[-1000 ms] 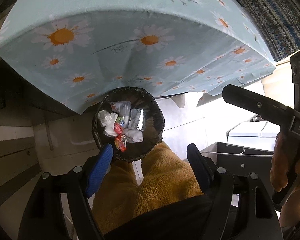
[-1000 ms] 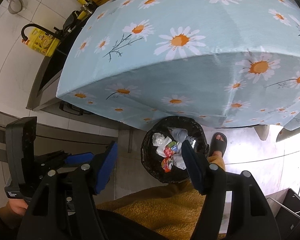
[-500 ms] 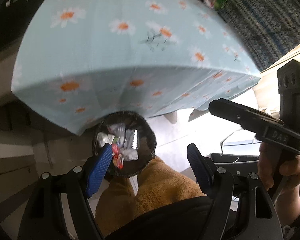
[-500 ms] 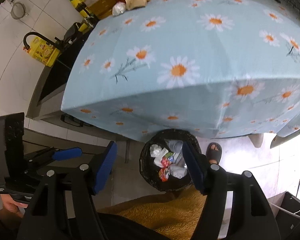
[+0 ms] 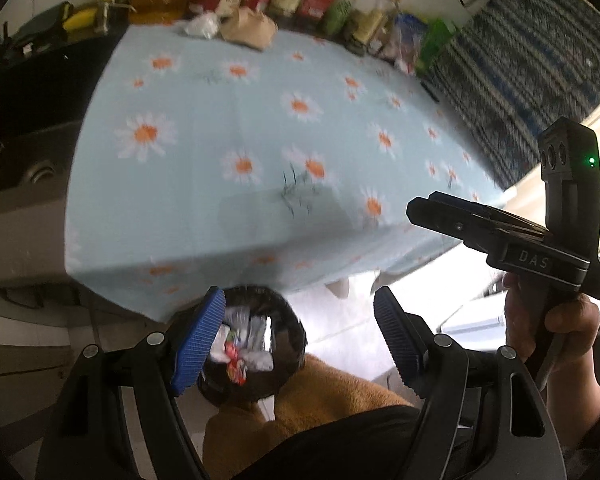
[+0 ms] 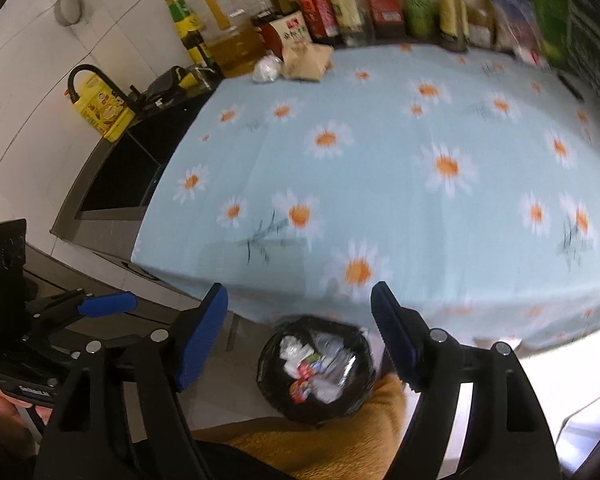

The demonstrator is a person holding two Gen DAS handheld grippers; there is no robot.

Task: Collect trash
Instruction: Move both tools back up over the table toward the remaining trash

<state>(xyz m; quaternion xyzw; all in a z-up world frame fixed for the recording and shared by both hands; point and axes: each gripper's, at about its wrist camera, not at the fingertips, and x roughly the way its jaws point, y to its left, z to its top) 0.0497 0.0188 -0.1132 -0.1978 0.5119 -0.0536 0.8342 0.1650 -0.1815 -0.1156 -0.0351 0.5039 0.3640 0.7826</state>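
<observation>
A black-lined trash bin [image 5: 256, 344] [image 6: 320, 364] holding wrappers and crumpled paper stands on the floor under the near edge of the table. A crumpled brown paper bag [image 5: 250, 30] [image 6: 306, 62] and a crumpled white plastic wad [image 5: 202, 26] [image 6: 267, 69] lie at the table's far side. My left gripper [image 5: 300, 340] is open and empty above the bin. My right gripper [image 6: 300, 338] is open and empty, also near the table's front edge; it shows in the left wrist view [image 5: 500, 236].
The table wears a light blue daisy tablecloth [image 6: 380, 168]. Bottles and packets [image 6: 360, 4] line its far edge. A dark sink counter [image 6: 124, 168] with a yellow oil jug [image 6: 98, 108] is at left. My orange-trousered legs [image 6: 320, 440] are below.
Both grippers have risen and tilted up from the bin toward the tabletop; the far items on the table have come into view. Both stay open and empty.
</observation>
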